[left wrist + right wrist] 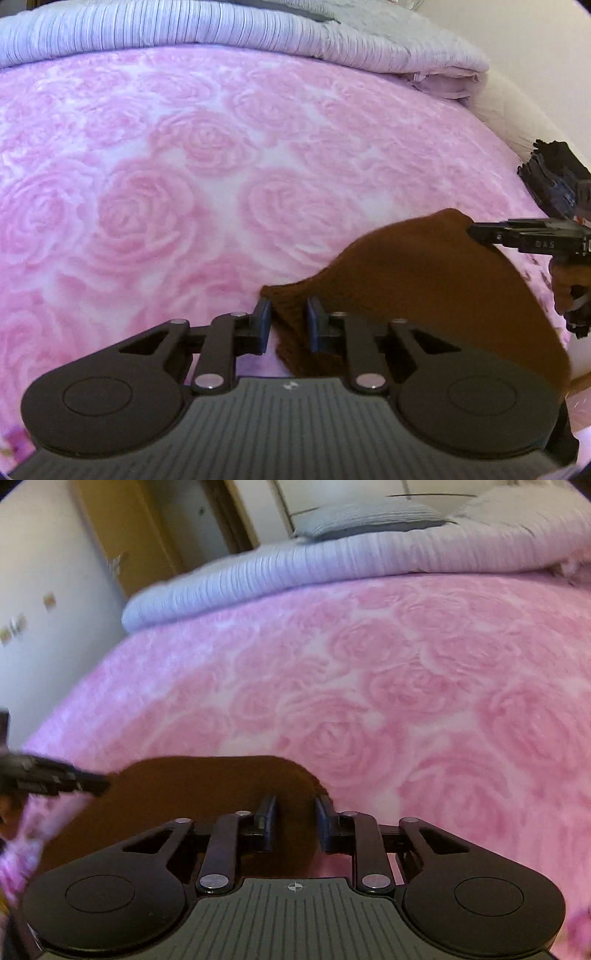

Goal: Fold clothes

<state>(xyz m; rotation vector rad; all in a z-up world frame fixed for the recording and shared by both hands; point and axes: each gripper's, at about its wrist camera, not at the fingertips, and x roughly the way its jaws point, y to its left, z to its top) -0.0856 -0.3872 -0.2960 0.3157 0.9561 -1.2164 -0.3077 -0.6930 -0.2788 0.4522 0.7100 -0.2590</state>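
A brown knitted garment (424, 280) hangs stretched between my two grippers above the pink rose-patterned blanket (184, 177). My left gripper (288, 310) is shut on one ribbed corner of it. My right gripper shows at the right edge of the left wrist view (474, 230), pinching the other corner. In the right wrist view the garment (207, 786) fills the gap between the fingers of my right gripper (295, 808), which is shut on its edge. The left gripper (99, 784) enters from the left and holds the far corner.
A folded lavender ribbed duvet (221, 33) lies along the far side of the bed, also seen in the right wrist view (332, 561), with a grey pillow (369, 517) behind it. A dark pile of clothes (550, 177) sits at the bed's right edge. A wall and wooden door (122, 535) stand at left.
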